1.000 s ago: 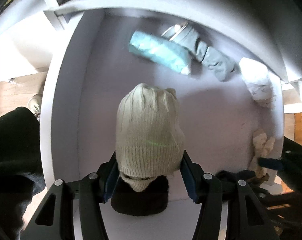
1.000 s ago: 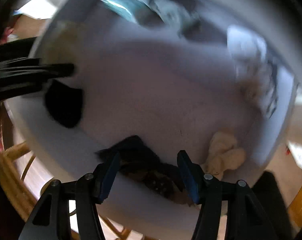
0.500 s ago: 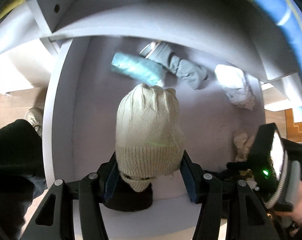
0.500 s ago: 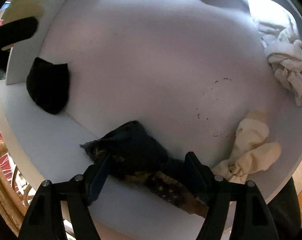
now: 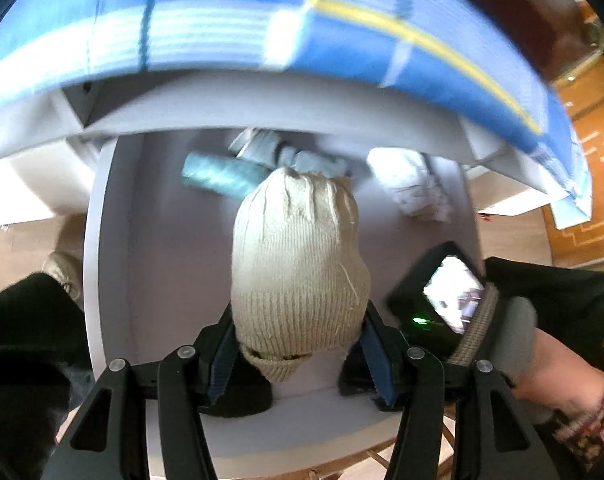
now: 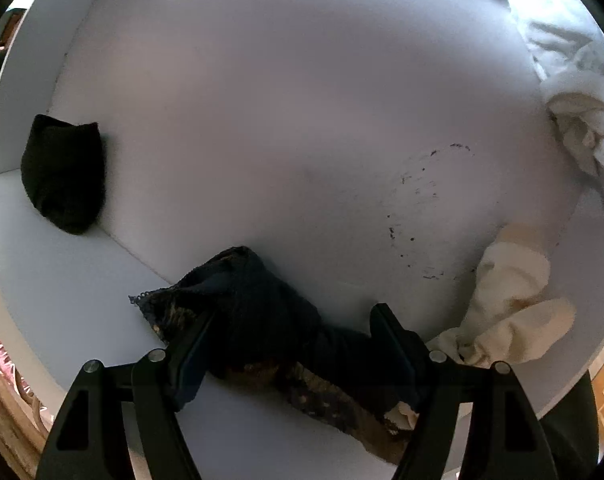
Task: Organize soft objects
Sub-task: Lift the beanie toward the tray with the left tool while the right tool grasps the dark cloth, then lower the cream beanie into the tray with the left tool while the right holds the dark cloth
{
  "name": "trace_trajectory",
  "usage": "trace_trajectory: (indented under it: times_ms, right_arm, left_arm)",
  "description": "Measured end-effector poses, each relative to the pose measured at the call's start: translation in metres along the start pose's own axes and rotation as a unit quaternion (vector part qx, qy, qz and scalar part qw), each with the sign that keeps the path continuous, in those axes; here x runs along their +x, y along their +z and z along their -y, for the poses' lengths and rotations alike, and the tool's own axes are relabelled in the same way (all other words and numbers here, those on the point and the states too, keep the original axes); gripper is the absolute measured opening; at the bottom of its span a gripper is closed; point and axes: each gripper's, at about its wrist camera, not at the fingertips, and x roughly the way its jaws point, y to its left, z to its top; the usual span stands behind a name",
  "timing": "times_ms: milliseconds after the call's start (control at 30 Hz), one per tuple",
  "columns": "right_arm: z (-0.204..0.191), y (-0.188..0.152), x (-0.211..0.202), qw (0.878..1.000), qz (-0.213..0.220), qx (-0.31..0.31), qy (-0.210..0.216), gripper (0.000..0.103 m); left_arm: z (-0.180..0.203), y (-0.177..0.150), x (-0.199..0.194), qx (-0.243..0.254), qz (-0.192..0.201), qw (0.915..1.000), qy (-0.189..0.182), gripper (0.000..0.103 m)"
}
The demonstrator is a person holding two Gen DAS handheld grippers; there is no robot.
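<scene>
Your left gripper is clamped on the cream ribbed knit beanie at the centre of its frame, while your right gripper stands apart, straddling the dark navy crumpled cloth at lower centre, pads not pressing it.

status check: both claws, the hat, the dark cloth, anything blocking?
Left claw shut on beige knit hat. Right claw open, straddling dark cloth on white shelf. Nothing blocking.
</scene>
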Motion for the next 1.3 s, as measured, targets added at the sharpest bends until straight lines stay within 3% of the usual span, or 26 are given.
trace_trajectory:
  times_ms: [133, 467, 800, 1100, 1300]
  right_arm:
    - [-0.007, 0.006, -0.003, 1.000, 0.009, -0.008, -0.018, 0.078]
    - [-0.007, 0.014, -0.018, 0.998, 0.044, 0.013, -0.048, 0.069]
    - [0.003, 0.021, -0.032, 0.995, 0.066, 0.069, 0.003, 0.069]
    - [0.007, 0.013, -0.030, 0.995, 0.064, 0.070, 0.008, 0.069]
    - [0.027, -0.007, -0.041, 0.993, 0.080, 0.086, 0.031, 0.069]
  left_arm:
    - [0.017, -0.002, -0.016, 0.030, 0.015, 0.9993, -0.012, 0.057]
    - [0.056, 0.002, -0.069, 0.080, 0.066, 0.9927, -0.062, 0.057]
    - [0.081, 0.050, -0.134, 0.087, 0.134, 0.9806, -0.114, 0.057]
    - [0.078, 0.086, -0.162, 0.081, 0.169, 0.9762, -0.109, 0.057]
    - [0.063, 0.081, -0.169, 0.067, 0.174, 0.9765, -0.107, 0.057]
